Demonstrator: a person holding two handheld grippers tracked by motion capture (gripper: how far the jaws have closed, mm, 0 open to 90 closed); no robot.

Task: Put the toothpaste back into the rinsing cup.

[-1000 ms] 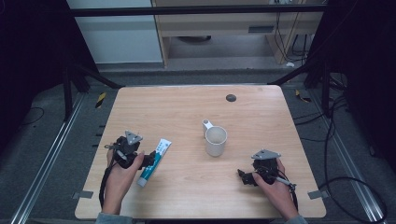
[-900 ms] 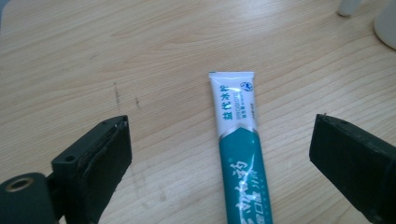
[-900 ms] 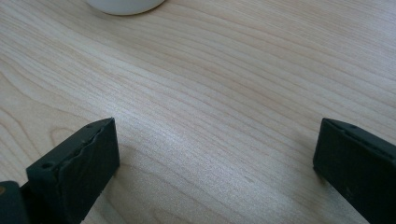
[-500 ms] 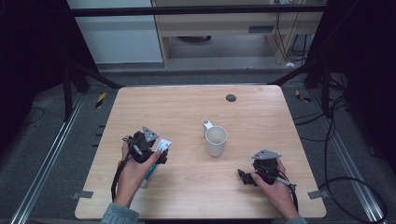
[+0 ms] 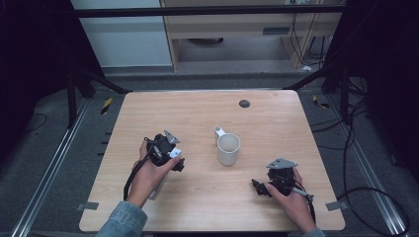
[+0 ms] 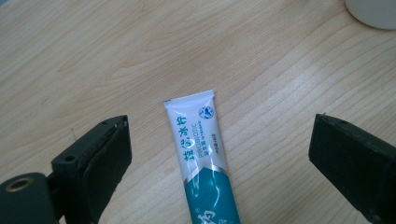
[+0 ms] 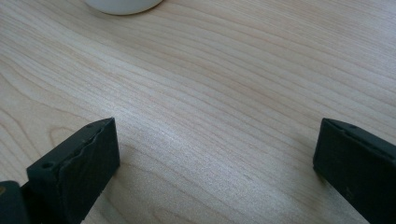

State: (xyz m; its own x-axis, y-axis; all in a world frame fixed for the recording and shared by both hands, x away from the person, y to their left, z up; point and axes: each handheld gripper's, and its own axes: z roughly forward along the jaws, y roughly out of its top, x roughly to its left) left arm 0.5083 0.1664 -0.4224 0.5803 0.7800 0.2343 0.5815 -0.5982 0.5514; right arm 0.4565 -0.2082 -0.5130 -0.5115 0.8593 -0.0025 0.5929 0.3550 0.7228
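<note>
Over the near-left of the table (image 5: pixel 197 106), the left hand-held gripper (image 6: pixel 219 154) hangs with jaws spread wide, the toothpaste tube (image 6: pixel 201 140) lying flat between them, untouched. Risk here: that flat crimped end is thin, and closing too high could skid it off toward the white mug (image 5: pixel 228 149). The right hand-held gripper (image 5: pixel 264 187) sits gaping and empty.

Tube (image 6: pixel 205 158): cap end cut off at bottom edge, between the jaws. Mug (image 6: pixel 371 11): mostly cut off at top edge, beyond the right jaw.
</note>
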